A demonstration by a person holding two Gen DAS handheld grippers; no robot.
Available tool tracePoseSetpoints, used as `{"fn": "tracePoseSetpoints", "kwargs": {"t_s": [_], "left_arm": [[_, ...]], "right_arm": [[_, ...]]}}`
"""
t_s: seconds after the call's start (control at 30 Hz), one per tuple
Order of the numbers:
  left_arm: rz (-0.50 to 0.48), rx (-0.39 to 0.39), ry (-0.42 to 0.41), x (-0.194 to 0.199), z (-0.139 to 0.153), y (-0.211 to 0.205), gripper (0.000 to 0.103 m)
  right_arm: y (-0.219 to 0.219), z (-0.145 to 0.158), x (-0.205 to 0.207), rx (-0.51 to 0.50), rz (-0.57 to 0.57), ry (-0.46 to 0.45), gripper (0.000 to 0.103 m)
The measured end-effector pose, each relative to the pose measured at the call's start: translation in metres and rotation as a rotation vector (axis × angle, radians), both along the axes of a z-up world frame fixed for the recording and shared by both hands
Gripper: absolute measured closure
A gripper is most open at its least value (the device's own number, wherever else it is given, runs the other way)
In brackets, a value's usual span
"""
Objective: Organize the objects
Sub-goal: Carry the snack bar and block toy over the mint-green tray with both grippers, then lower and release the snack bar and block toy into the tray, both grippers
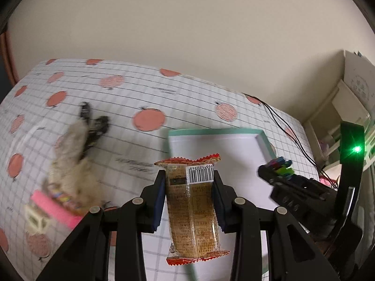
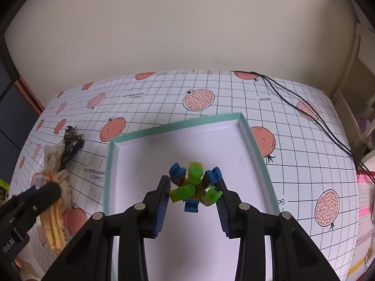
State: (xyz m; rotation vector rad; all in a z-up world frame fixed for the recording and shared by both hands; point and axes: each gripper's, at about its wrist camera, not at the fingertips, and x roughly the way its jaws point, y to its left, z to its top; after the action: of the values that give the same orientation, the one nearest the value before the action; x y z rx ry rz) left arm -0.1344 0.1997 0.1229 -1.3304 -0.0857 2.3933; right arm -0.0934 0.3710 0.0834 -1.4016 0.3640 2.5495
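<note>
My left gripper is shut on a brown snack packet with red crimped ends and a barcode, held above the near left part of the teal-rimmed white tray. My right gripper is shut on a green, blue and yellow block toy, which hangs over the tray's white floor. The right gripper with its toy also shows at the right of the left wrist view. In the right wrist view the left gripper appears at the left edge; its fingertips are not clear there.
A fuzzy cream and black plush lies left of the tray on the pomegranate-print tablecloth, beside a pink block and a yellow snack bag. Black cables run across the back right. White shelves stand to the right.
</note>
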Motion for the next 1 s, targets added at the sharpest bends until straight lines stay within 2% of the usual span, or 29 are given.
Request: {"fn": "tracePoseSetpoints", "kwargs": {"t_s": [0.23,0.5,0.8,1.0], "left_arm": [[-0.052,-0.049,-0.026,-0.015,-0.033,0.043,0.065],[-0.068,-0.092,-0.061,-0.03,-0.07,0.068,0.065],[-0.086,-0.13,-0.073,-0.035,-0.09,0.076,0.065],[-0.084,-0.118,-0.082,-0.037,-0.091,0.074,0.064]], "right_arm": [[0.019,-0.019,-0.004,-0.015,-0.035,-0.03,0.063],[0.032,-0.038,-0.011,-0.025,-0.057,-0.056,0.063],[0.036,-0.054,-0.017,-0.014,-0.066,-0.087,0.063],[0.033,-0.054,-0.019,0.004,-0.063,-0.09,0.062]]}}
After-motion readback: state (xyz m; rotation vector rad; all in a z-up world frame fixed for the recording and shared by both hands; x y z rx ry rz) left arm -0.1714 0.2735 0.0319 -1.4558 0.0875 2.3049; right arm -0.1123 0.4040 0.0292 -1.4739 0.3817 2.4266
